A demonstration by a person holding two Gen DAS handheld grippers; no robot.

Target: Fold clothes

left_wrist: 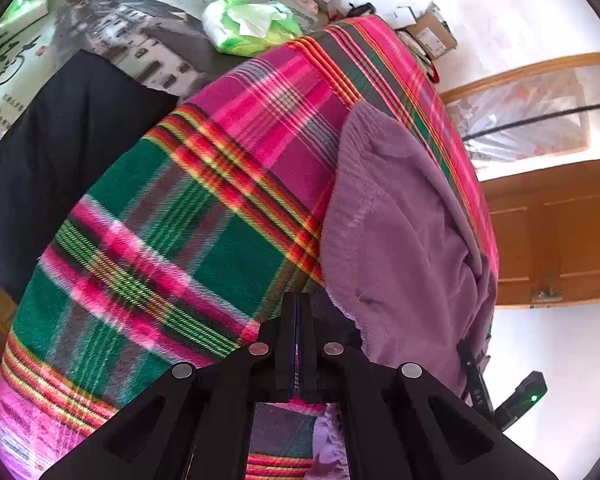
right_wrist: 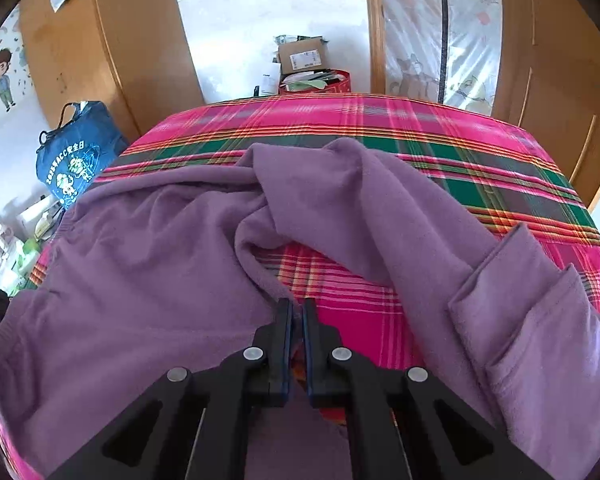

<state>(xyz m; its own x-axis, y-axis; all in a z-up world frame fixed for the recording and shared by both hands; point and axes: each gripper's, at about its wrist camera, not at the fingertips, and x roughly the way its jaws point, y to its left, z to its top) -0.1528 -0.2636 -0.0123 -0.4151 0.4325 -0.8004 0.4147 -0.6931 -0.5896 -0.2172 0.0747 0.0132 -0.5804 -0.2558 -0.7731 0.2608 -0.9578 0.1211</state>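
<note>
A purple fleece garment (right_wrist: pixel 148 264) lies crumpled on a pink, green and orange plaid blanket (right_wrist: pixel 380 320). One sleeve (right_wrist: pixel 540 332) lies folded at the right. My right gripper (right_wrist: pixel 296 308) is pinched on an inner edge of the garment, and a ridge of cloth runs up to its fingertips. In the left wrist view the garment (left_wrist: pixel 396 216) hangs along the right side of the blanket (left_wrist: pixel 172 216). My left gripper (left_wrist: pixel 297 304) is shut just left of the garment's hem, and I see nothing between its fingers.
A black cloth (left_wrist: pixel 60 152) lies left of the blanket, with a green and white plastic bag (left_wrist: pixel 248 26) behind it. A blue tote bag (right_wrist: pixel 76 152), cardboard boxes (right_wrist: pixel 304 60) and wooden doors (right_wrist: pixel 552 80) stand around the bed.
</note>
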